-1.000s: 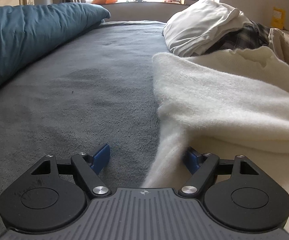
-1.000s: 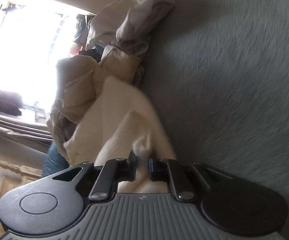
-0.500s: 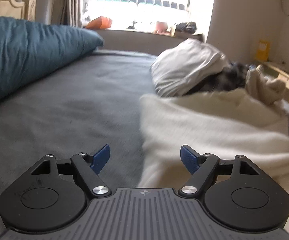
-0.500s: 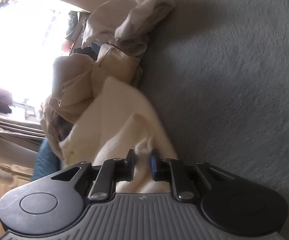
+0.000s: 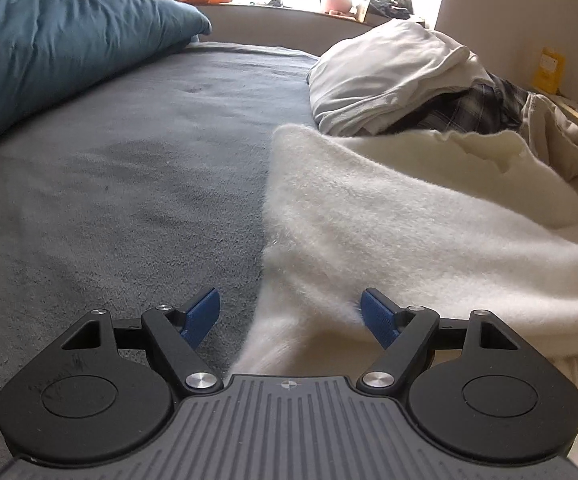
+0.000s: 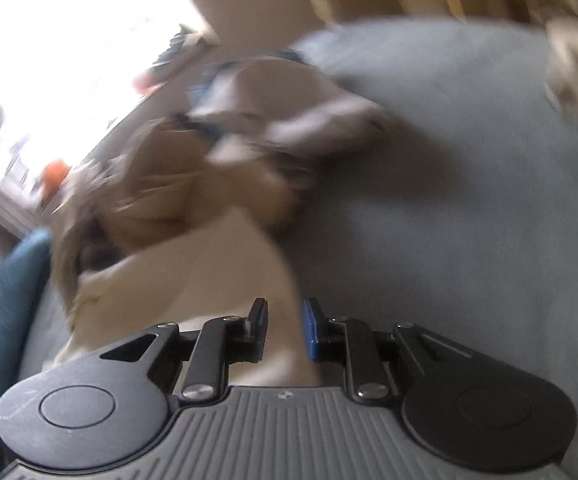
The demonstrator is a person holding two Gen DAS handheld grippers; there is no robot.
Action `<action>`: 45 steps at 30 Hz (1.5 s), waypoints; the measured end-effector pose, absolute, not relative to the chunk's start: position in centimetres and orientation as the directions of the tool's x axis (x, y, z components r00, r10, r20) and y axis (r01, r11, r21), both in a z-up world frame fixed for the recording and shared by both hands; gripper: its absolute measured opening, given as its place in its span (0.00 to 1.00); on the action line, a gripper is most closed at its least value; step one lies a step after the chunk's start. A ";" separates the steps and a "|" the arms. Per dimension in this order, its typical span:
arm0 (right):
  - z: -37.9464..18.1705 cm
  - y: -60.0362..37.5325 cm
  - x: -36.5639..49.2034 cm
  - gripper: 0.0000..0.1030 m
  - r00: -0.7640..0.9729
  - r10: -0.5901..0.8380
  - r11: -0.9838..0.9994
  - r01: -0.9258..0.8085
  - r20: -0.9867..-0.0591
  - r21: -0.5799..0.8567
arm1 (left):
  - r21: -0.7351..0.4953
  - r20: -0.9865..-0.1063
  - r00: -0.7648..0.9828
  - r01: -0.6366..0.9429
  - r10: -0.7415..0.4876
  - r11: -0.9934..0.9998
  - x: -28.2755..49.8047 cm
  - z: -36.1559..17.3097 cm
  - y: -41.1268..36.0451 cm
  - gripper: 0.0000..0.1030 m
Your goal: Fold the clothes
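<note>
Your left gripper [image 5: 291, 312] sits low over the grey bed cover [image 5: 129, 200] with its jaws wide apart and nothing held, so the edge of the cream fleece garment [image 5: 389, 216] runs between them, ready for a bite. Your right gripper [image 6: 285, 328] is narrowly parted; cream cloth lies in the gap, but through the blur I cannot tell if it is held.

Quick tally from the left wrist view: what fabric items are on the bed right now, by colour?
Cream fleece garment: 1
White bundle: 1
Dark plaid garment: 1
Beige garment: 1
Teal duvet: 1
Total: 5
</note>
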State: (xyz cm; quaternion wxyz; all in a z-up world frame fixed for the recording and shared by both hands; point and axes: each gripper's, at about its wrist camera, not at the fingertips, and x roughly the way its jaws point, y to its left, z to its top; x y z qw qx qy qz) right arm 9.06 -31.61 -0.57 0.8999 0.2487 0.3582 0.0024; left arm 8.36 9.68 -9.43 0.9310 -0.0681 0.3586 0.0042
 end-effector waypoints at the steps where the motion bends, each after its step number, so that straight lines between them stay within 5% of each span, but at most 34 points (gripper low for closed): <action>1: 0.2 -30.7 9.3 0.20 0.748 0.168 0.902 0.146 -0.642 0.406 | -0.117 -0.668 0.744 -0.055 -0.038 0.992 8.3 -9.5 9.6 0.77; 11: 0.6 -27.1 11.7 0.17 0.751 0.147 0.971 0.012 -0.643 0.237 | -0.096 -0.665 0.747 -0.061 -0.018 0.993 8.3 -9.9 9.7 0.86; 14: 0.1 -26.5 12.4 0.06 0.749 0.150 0.978 -0.017 -0.646 0.208 | -0.097 -0.668 0.744 -0.067 -0.015 0.993 8.4 -10.0 9.9 0.88; 29: -1.2 -24.2 16.9 0.09 0.734 0.102 0.987 0.008 -0.671 0.160 | -0.076 -0.649 0.760 -0.061 -0.003 0.995 8.1 -10.3 9.7 0.90; 34: -1.7 -18.0 17.4 0.08 0.686 0.238 0.970 -0.205 -0.688 0.131 | -0.071 -0.636 0.772 -0.064 0.004 0.995 7.8 -10.5 9.6 0.90; 39: -2.4 -20.1 19.7 0.10 0.697 0.076 0.995 -0.008 -0.713 0.098 | -0.114 -0.614 0.788 -0.040 -0.038 0.993 6.4 -9.6 10.6 0.90; 45: 0.5 -15.5 17.3 0.10 0.684 0.268 0.960 -0.245 -0.678 0.132 | -0.022 -0.574 0.818 0.024 -0.032 0.999 3.8 -9.3 11.5 0.90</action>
